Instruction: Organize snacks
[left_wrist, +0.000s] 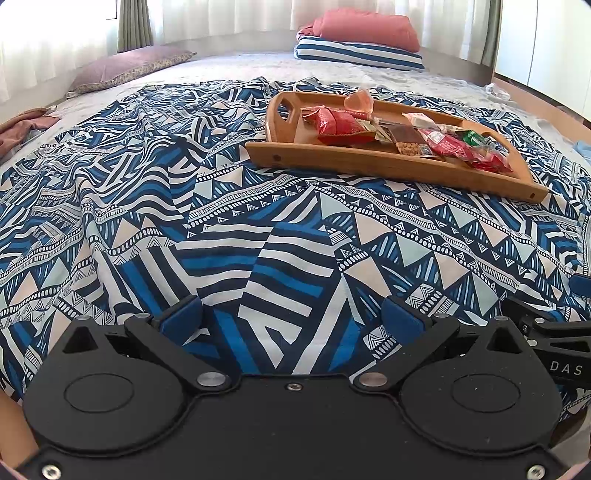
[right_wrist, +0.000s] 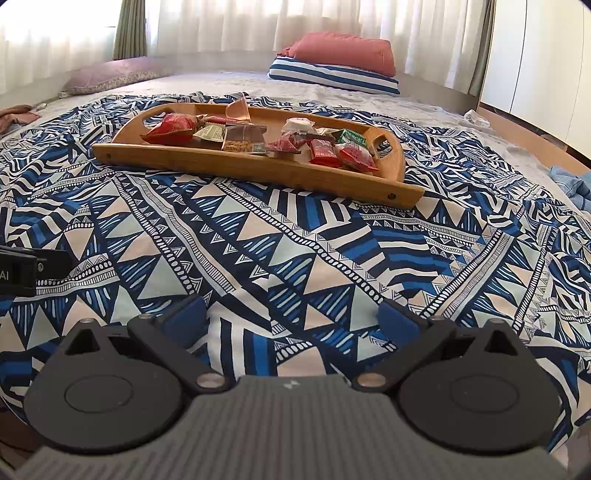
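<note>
A wooden tray (left_wrist: 369, 162) with cut-out handles lies on a blue patterned bedspread (left_wrist: 221, 221); it also shows in the right wrist view (right_wrist: 258, 168). Several snack packets lie in it: a large red bag (left_wrist: 338, 125) (right_wrist: 171, 127), a brown nut packet (left_wrist: 408, 140) (right_wrist: 242, 138), smaller red packets (left_wrist: 454, 146) (right_wrist: 356, 157), a green one (right_wrist: 352, 137) and a clear pink jelly cup (left_wrist: 359, 101) (right_wrist: 238, 109). My left gripper (left_wrist: 291, 317) is open and empty, low over the bedspread, well short of the tray. My right gripper (right_wrist: 291, 315) is also open and empty, beside it.
A striped pillow (left_wrist: 360, 53) with a folded pink blanket (left_wrist: 369, 27) lies at the bed's head, a mauve pillow (left_wrist: 129, 68) to the left. Crumpled cloth (left_wrist: 22, 127) lies at the far left, blue cloth (right_wrist: 570, 182) at the right. Curtains and white cabinets stand behind.
</note>
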